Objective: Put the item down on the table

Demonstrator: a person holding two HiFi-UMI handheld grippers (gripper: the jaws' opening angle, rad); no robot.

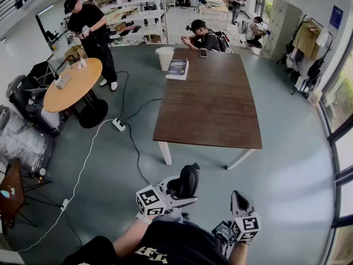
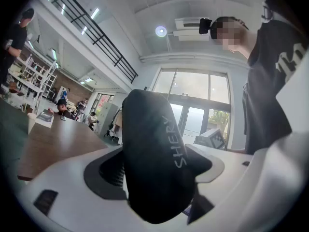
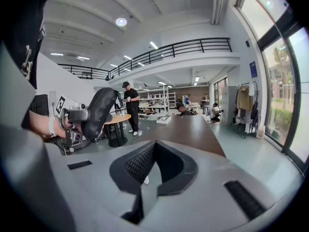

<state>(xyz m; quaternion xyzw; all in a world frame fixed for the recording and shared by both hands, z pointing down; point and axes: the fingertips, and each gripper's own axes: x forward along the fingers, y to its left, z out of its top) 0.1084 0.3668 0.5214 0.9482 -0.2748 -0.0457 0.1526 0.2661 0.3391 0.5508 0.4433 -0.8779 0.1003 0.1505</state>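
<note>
Left tool (image 1: 177,192) pinches black case (image 1: 187,180), jaws wide, held in air near the tabletop (image 1: 212,104), not on it. Right tool (image 3: 147,175) pressed together, empty.

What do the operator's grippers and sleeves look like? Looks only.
Both grippers have pale grey-white plastic shells and black ribbed jaw pads. The left gripper and the right gripper each carry a cube with black-and-white square markers. The person wears a black short-sleeved T-shirt with pale lettering and a white band at the left wrist.
</note>
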